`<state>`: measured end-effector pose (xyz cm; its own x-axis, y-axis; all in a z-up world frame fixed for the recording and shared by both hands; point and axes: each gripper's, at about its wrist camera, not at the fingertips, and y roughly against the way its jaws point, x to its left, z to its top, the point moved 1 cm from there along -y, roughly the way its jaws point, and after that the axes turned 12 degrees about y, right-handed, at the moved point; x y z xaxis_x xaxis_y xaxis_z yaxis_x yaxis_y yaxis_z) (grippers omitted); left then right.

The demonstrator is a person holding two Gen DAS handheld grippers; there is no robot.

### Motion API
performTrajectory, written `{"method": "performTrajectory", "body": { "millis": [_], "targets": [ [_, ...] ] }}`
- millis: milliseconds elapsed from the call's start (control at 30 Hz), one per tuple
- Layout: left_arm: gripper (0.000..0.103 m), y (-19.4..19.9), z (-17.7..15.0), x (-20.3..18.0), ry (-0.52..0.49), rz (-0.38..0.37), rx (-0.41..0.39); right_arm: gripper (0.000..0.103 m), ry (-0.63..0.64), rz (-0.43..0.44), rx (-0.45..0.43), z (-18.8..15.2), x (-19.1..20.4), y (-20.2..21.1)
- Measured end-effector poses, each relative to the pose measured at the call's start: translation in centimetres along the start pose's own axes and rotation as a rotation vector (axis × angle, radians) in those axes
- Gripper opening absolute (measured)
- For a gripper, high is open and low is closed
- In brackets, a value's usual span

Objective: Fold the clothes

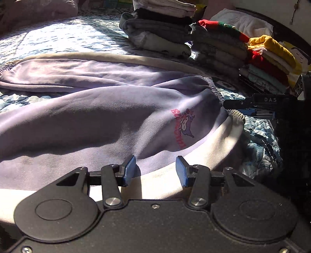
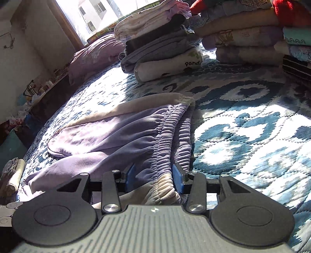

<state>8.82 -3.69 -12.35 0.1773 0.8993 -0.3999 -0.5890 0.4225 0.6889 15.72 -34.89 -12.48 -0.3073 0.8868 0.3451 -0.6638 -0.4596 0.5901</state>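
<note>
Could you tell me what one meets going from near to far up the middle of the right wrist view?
Right hand-held gripper → gathered waistband of the lavender trousers → bare blue-and-white quilt → folded stack with the white "panda" garment at the bottom.

Lilac trousers [image 1: 108, 109] with cream side stripe, apparently half-folded, on patterned quilt [image 2: 252, 124]

home bedroom | quilted bedspread [image 2: 243, 120] | pillow [image 2: 97, 56] | window [image 2: 93, 17] | folded clothes stacks [image 1: 217, 48]

One pair of lilac trousers [image 1: 101, 116], three stacks of folded clothes [image 1: 217, 48] beyond the jaws, and one pillow [image 2: 95, 56] are counted.
</note>
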Motion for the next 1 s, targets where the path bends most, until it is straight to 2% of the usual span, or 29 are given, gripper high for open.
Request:
{"method": "performTrajectory", "body": {
  "millis": [133,167,200,233,367,500,600,667,700,733,767,800,900,933,1000],
  "targets": [
    [0.044,-0.1,0.0,-0.1,0.012,0.005,-0.003,0.035,-0.079,0.050,-0.006,0.4,-1.1,-0.8],
    [0.044,-0.1,0.0,-0.1,0.012,0.007,-0.003,0.031,-0.113,0.066,-0.009,0.4,-1.6,-1.1],
    [0.044,-0.1,0.0,-0.2,0.013,0.010,-0.004,0.022,-0.147,0.079,-0.013,0.3,-2.1,-1.3],
    [0.044,0.0,0.0,-0.2,0.014,0.013,-0.004,0.009,-0.173,0.096,-0.022,0.2,-2.5,-1.2],
    [0.044,0.6,-0.3,-0.3,0.000,0.022,-0.004,0.009,-0.231,0.178,-0.110,0.0,-4.0,2.0],
    [0.044,0.4,-0.9,-0.3,-0.027,0.025,0.006,0.009,-0.160,0.107,0.017,-1.2,-4.9,1.8],
    [0.044,0.8,-1.0,-0.6,-0.042,0.020,0.006,0.010,-0.181,0.109,-0.005,-1.4,-5.0,1.9],
    [0.045,1.1,-1.0,-0.5,-0.036,0.003,0.011,0.022,-0.188,0.098,-0.025,-1.1,-4.5,1.7],
    [0.045,1.1,-1.1,-0.6,-0.044,0.003,0.019,0.027,-0.168,0.097,-0.017,-1.0,-4.1,1.5],
    [0.045,1.0,-1.3,-0.7,-0.059,0.007,0.031,0.027,-0.135,0.090,-0.001,-0.9,-3.6,1.2],
    [0.045,0.9,-1.6,-0.9,-0.078,0.010,0.045,0.015,-0.072,0.064,0.025,-0.8,-2.9,1.0],
    [0.043,0.9,-1.8,-1.0,-0.093,0.005,0.059,0.011,-0.005,0.031,0.051,-0.7,-2.3,0.8],
    [0.043,1.8,-2.3,-1.9,-0.142,-0.039,0.083,0.010,0.099,-0.009,0.109,-0.1,-2.1,1.3],
    [0.043,2.2,-2.4,-2.2,-0.163,-0.043,0.083,0.014,0.128,-0.027,0.130,0.0,-2.1,1.5],
    [0.043,3.1,-2.2,-2.2,-0.161,-0.047,0.051,0.018,0.210,-0.045,0.114,0.5,-0.6,2.0]
  ]
}}
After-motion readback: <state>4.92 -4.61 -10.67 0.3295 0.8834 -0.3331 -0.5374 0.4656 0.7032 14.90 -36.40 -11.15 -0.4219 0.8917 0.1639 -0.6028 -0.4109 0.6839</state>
